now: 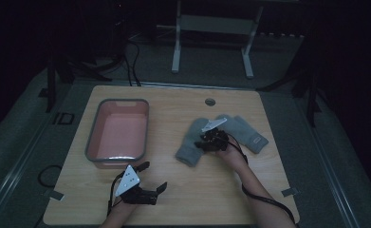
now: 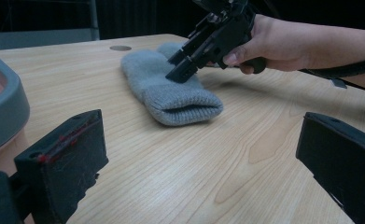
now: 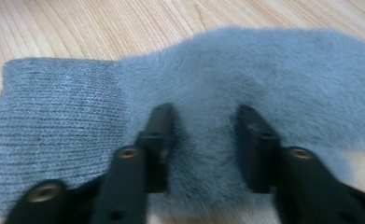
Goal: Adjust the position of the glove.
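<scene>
Nearest to us, at the desk's near edge toward its left corner, we hold the left gripper (image 1: 151,178) low over bare wood, its two fingers (image 2: 61,158) spread wide apart with nothing between them.

We count one desk (image 1: 183,190), light wood with rounded corners and one small round grommet (image 1: 210,101) near the far edge. On its left half sits one basin (image 1: 118,130), grey-rimmed and pink inside, long side running from near to far; its rim also shows at the left of the left gripper view.

We count two grey mittens on the right half. The first mitten (image 1: 192,140) lies slanted, its ribbed cuff toward the desk's near edge and its fluffy body toward the far edge. The second mitten (image 1: 249,133) lies just beside it, nearer the right edge, with a small pale label on its cuff.

Our right gripper (image 1: 207,142) rests down on the first mitten. In the right gripper view its two fingers (image 3: 159,135) press into the fluffy pile beside the cuff, part-way closed with a ridge of fabric between them; we cannot tell whether they have a firm grip.
</scene>
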Demonstrator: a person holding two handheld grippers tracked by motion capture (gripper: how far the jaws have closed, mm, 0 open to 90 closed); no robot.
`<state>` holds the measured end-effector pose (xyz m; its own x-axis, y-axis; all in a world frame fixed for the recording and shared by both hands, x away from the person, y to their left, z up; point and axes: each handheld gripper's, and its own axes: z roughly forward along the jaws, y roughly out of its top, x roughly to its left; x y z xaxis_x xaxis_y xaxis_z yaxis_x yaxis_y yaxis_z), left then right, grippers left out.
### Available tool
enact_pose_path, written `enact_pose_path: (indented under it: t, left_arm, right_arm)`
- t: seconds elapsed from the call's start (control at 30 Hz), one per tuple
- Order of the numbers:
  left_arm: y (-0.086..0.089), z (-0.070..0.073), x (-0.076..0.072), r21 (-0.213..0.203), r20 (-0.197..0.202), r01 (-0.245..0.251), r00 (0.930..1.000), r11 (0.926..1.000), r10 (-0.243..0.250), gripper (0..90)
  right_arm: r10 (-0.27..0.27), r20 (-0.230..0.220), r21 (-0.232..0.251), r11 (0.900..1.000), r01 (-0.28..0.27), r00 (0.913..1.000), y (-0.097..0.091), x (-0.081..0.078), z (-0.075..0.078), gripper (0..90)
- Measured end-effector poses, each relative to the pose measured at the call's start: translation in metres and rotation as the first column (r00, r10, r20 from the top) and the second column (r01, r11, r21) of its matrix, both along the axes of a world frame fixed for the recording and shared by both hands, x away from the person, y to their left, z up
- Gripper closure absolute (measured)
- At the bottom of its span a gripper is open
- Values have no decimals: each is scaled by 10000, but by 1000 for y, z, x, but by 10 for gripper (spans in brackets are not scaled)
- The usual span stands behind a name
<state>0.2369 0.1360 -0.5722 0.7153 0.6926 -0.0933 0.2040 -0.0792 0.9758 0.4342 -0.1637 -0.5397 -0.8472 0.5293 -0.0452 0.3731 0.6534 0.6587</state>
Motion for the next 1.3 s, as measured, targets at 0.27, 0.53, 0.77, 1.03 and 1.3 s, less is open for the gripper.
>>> enact_pose_path:
  t: [0.27,0.53,0.77,1.03,1.3]
  left_arm:
    - [0,0,0,-19,-17,5,10000,10000,-5,21]
    - [0,0,0,-32,2,-3,10000,10000,3,21]
    - [0,0,0,-31,-4,-14,10000,10000,14,21]
    - [0,0,0,-21,6,-14,10000,10000,14,21]
    - [0,0,0,-14,2,-30,10000,10000,30,21]
  right_arm:
    - [129,-11,120,9998,-129,9999,0,-1,9,867]
    - [884,366,496,9947,-901,9954,3,-12,34,876]
    - [1766,745,833,9797,-1826,9815,2,-30,62,877]
    - [3001,874,1019,9458,-3082,9499,-2,-59,79,877]
    - [4072,530,1025,9060,-4106,9118,-4,-77,63,875]
